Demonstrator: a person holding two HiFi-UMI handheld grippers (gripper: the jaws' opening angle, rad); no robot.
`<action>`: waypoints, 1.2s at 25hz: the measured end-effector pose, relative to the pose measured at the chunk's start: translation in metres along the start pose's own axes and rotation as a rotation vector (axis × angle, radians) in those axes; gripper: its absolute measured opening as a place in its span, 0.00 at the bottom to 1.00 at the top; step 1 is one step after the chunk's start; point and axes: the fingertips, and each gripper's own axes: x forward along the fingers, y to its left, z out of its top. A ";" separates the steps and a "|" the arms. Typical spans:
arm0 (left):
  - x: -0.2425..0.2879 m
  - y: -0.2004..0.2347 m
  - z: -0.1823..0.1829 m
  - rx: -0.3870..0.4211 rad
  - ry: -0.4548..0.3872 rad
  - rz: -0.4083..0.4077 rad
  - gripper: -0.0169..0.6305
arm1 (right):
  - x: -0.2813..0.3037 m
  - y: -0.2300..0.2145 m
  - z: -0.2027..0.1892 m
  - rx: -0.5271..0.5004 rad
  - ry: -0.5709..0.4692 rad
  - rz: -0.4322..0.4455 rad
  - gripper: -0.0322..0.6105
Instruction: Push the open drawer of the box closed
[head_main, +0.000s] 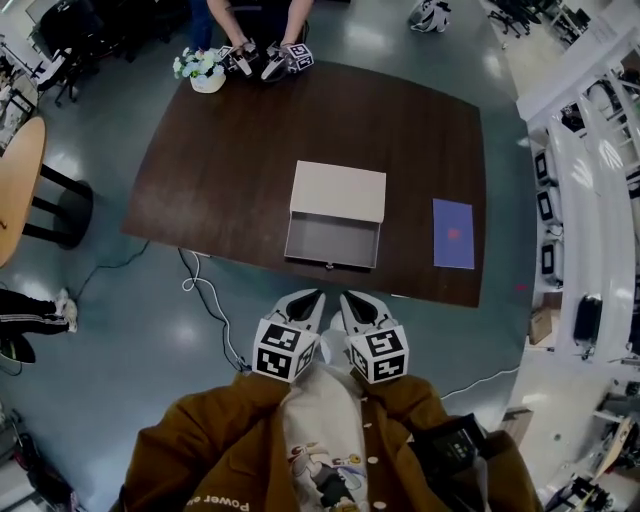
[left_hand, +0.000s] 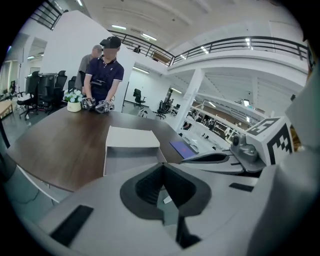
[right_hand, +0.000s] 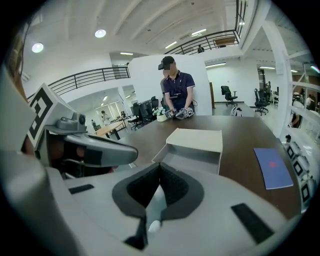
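Observation:
A flat box with a beige lid (head_main: 338, 190) lies on the dark brown table (head_main: 220, 170). Its grey drawer (head_main: 332, 242) stands pulled out toward me, empty, its front at the table's near edge. The box (left_hand: 132, 137) and open drawer (left_hand: 127, 161) also show in the left gripper view, and the drawer (right_hand: 192, 159) in the right gripper view. Both grippers hang side by side in front of my chest, short of the table edge and below the drawer front. My left gripper (head_main: 310, 297) and right gripper (head_main: 352, 299) have their jaws together, holding nothing.
A purple booklet (head_main: 453, 233) lies on the table right of the box. At the far edge a person (head_main: 260, 15) handles another pair of grippers (head_main: 268, 60) beside a flower pot (head_main: 205, 70). A cable (head_main: 200, 290) trails on the floor; white shelving (head_main: 590, 200) stands at right.

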 end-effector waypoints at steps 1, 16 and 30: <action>0.003 0.003 -0.001 -0.003 0.004 0.005 0.03 | 0.003 -0.001 -0.002 0.002 0.012 0.007 0.06; 0.063 0.043 -0.036 -0.005 0.117 0.041 0.03 | 0.053 -0.049 -0.050 0.029 0.162 -0.001 0.06; 0.083 0.071 -0.034 0.005 0.137 0.041 0.03 | 0.095 -0.057 -0.076 0.090 0.291 0.023 0.06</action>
